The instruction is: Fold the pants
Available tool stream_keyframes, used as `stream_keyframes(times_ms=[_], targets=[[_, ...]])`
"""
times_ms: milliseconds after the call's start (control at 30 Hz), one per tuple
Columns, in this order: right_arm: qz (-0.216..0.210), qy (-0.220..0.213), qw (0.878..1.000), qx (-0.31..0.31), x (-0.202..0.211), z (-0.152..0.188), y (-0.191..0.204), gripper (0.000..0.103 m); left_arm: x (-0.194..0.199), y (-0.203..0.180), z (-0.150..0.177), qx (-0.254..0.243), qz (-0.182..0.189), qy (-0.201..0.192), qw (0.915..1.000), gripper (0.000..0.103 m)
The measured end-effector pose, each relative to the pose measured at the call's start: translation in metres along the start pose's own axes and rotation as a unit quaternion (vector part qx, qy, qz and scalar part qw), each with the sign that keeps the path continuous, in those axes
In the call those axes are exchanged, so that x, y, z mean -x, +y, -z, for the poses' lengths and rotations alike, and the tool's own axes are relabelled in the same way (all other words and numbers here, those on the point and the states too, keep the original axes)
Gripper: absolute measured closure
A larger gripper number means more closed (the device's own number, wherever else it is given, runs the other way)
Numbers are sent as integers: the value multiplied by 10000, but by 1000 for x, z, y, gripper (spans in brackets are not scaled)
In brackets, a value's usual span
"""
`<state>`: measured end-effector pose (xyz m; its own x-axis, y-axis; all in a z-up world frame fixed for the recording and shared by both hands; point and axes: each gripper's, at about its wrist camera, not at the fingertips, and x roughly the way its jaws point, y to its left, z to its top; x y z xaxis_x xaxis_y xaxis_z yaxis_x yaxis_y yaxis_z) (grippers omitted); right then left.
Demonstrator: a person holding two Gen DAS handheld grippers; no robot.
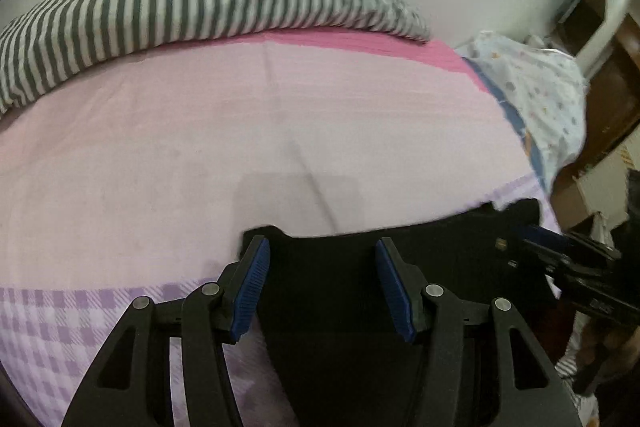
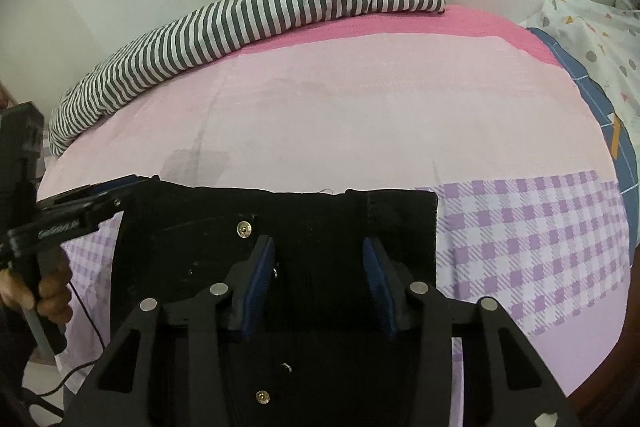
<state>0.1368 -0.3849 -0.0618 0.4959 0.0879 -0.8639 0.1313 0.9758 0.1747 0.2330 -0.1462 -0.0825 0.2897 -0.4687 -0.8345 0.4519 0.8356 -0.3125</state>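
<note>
Pants (image 2: 280,227) lay at near edge of bed (image 2: 360,107); blanket (image 2: 240,23) bunched along far side, pillow (image 2: 600,39) at right; grippers over waistband.

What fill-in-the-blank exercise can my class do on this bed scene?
1. The pants are ____ in colour.
2. The rolled blanket at the far edge of the bed has a ____ pattern.
3. The sheet beside the pants has a purple ____ pattern.
4. The pads of the left claw are ____.

Missing words: black; striped; checked; blue
</note>
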Motion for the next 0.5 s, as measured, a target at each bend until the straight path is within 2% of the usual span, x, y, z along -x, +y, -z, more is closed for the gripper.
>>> stream_keyframes(times_ms=[167, 333, 400, 500], targets=[[-5, 8, 10000, -16, -2, -2, 0, 61, -11, 1, 6, -64, -168, 87, 9998, 47], [-34, -74, 9999, 72, 16, 7, 8, 59, 16, 3, 16, 114, -329, -157, 9993, 47], [-188, -90, 9998, 80, 25, 19, 10, 59, 37, -2, 29, -56, -543, -372, 9978, 47], [-293, -53, 9995, 103, 35, 38, 14, 59, 61, -15, 55, -487, -570, -364, 9965, 47]])
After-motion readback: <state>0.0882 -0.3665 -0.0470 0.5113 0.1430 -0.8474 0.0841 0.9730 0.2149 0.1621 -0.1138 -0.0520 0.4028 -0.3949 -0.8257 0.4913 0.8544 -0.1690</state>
